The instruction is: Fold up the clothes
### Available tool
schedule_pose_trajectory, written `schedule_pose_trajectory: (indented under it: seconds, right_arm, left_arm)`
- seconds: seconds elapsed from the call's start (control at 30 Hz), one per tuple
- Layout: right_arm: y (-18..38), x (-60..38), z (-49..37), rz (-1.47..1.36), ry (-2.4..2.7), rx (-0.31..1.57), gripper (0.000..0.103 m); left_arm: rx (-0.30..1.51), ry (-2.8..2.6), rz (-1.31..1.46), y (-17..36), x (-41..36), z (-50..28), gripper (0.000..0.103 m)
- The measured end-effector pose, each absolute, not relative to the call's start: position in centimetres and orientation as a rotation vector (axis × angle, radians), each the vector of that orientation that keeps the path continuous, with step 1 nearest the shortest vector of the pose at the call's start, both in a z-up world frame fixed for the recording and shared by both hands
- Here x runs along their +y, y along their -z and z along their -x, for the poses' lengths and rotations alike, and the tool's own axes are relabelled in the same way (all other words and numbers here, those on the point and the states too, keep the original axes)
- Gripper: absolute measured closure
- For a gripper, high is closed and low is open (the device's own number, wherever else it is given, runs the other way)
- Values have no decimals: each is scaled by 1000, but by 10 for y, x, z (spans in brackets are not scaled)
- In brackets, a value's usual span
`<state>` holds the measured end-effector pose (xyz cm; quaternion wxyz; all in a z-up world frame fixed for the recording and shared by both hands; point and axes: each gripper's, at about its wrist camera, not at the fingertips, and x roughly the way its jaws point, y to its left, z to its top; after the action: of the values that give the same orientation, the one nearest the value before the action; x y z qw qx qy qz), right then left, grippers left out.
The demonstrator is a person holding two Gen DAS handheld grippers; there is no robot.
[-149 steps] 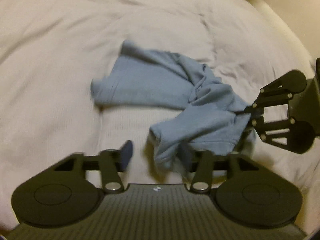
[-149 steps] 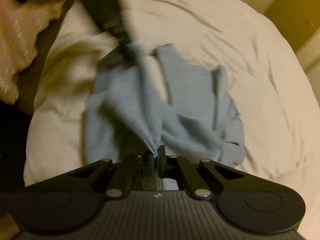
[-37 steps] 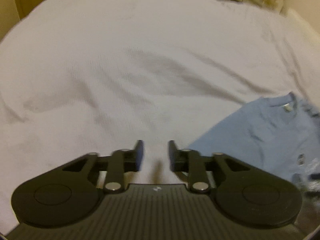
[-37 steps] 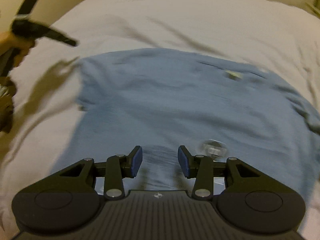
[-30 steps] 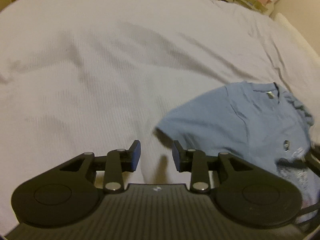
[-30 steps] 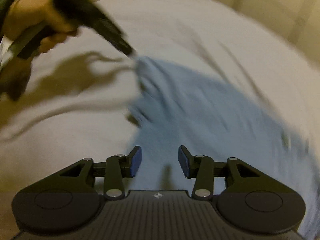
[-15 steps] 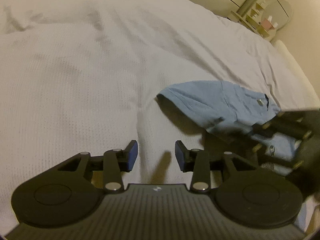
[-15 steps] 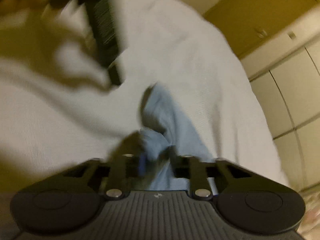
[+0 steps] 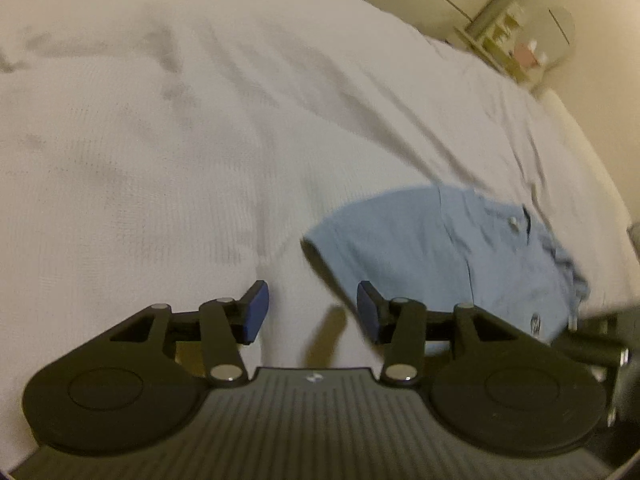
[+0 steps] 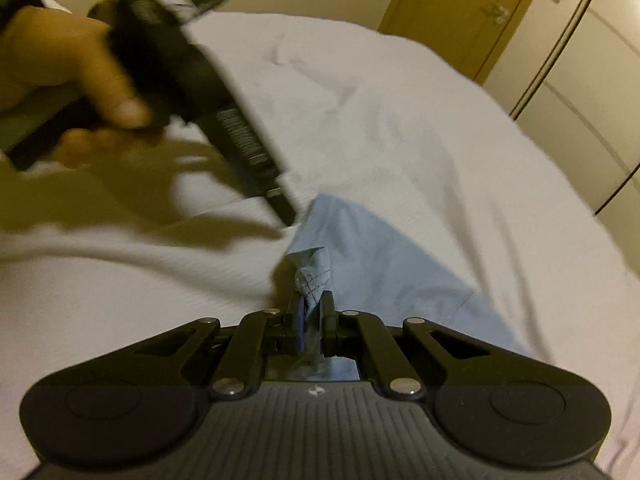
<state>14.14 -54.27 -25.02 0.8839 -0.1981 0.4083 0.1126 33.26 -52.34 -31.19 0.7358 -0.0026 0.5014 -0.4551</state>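
The blue shirt (image 9: 460, 248) lies spread on the white bed cover (image 9: 200, 120), and the right gripper (image 10: 310, 312) is clamped on a bunched bit of its edge. The left gripper (image 9: 312, 312) hangs just beside the nearest sleeve with its jaws parted, having just been opening, and nothing sits between them. I'd say the first fold is being set up; next the left must close on that sleeve edge. No containers are in sight.
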Motion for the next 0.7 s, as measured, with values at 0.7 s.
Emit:
schedule_pose_trajectory:
  seconds: [0.7]
  right_arm:
    - [260,-528,-137,301,-228,909,67]
  left_arm:
    - [999,990,-64,283,-569,-366,103]
